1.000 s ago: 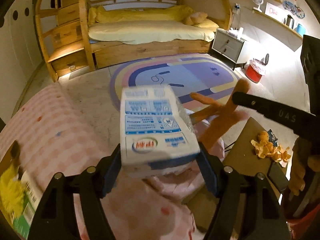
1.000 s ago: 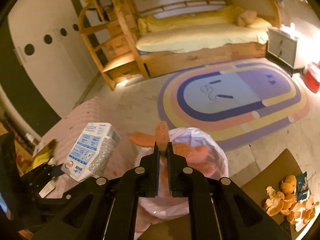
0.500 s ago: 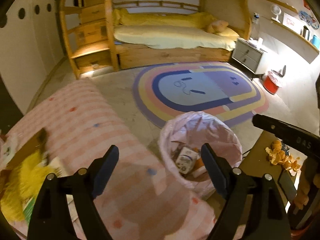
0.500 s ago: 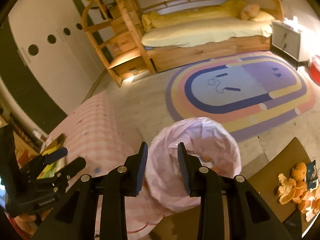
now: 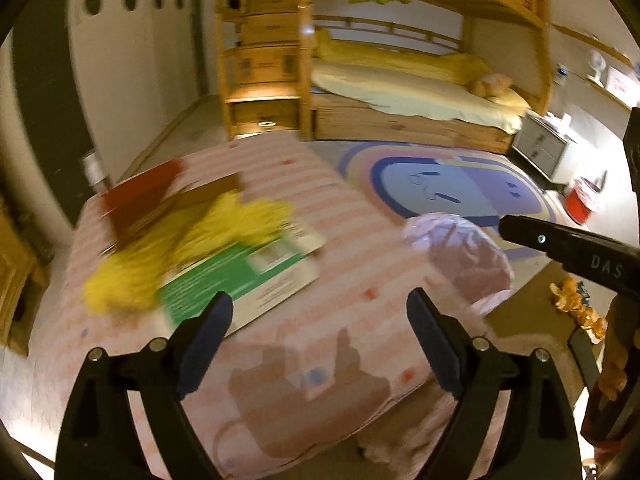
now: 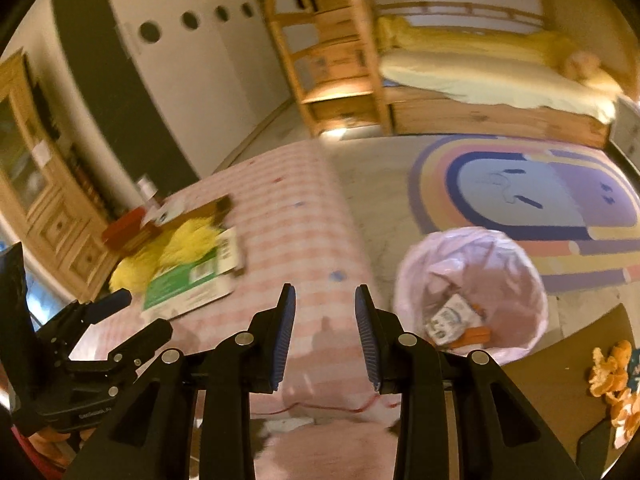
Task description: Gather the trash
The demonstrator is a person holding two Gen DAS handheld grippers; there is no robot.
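Observation:
The bin with a pink liner (image 6: pixel 472 292) stands on the floor right of the pink table; a white-and-blue carton (image 6: pixel 450 318) and something orange lie inside it. It also shows in the left wrist view (image 5: pixel 464 256). My left gripper (image 5: pixel 318 344) is open and empty above the pink tablecloth (image 5: pixel 340 272). My right gripper (image 6: pixel 325 332) is open and empty above the table's near edge, left of the bin. A green-and-white flat box (image 5: pixel 244 280) and a yellow fluffy thing (image 5: pixel 180 248) lie on the table.
Orange peels (image 6: pixel 612 376) lie on a brown table at the right. A red box (image 5: pixel 140 192) and a brown board sit at the table's far left. A rainbow rug (image 6: pixel 528 204) and a wooden bunk bed (image 5: pixel 400 92) lie beyond.
The left gripper let go of the carton, which now lies in the bin, and swung left over the table. The right gripper opened and the orange thing it held is gone.

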